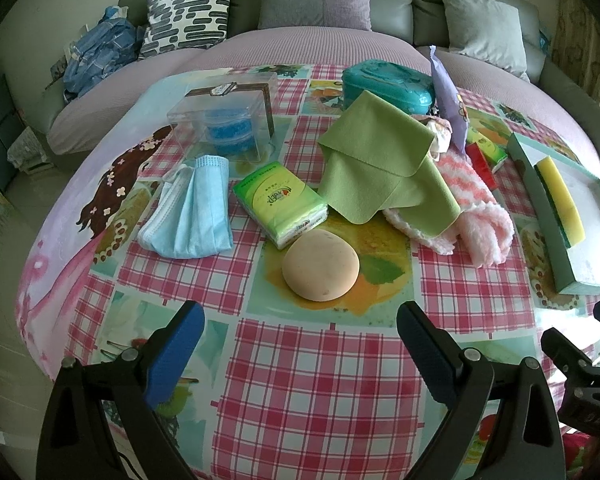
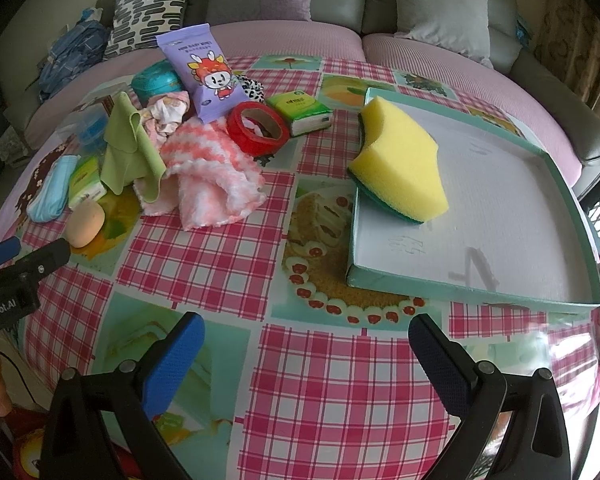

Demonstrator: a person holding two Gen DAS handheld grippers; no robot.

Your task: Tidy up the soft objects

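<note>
Both sets of jaws stand wide apart and hold nothing: the left gripper (image 1: 300,344) hovers over bare checked cloth just short of the round beige sponge (image 1: 320,265), and the right gripper (image 2: 306,354) hangs over open cloth in front of the teal tray (image 2: 572,184). By the look of it the sorting has barely begun, since only the yellow sponge (image 2: 400,156) sits in the tray, at its left rim and partly overhanging it. The face mask (image 1: 192,208), tissue pack (image 1: 280,204), green cloth (image 1: 376,160) and pink fluffy towel (image 2: 212,176) all lie loose in a crowded heap beyond. Most of the tray floor is free, and a clear lane of cloth runs between heap and tray; the table's near edge lies close under both grippers
</note>
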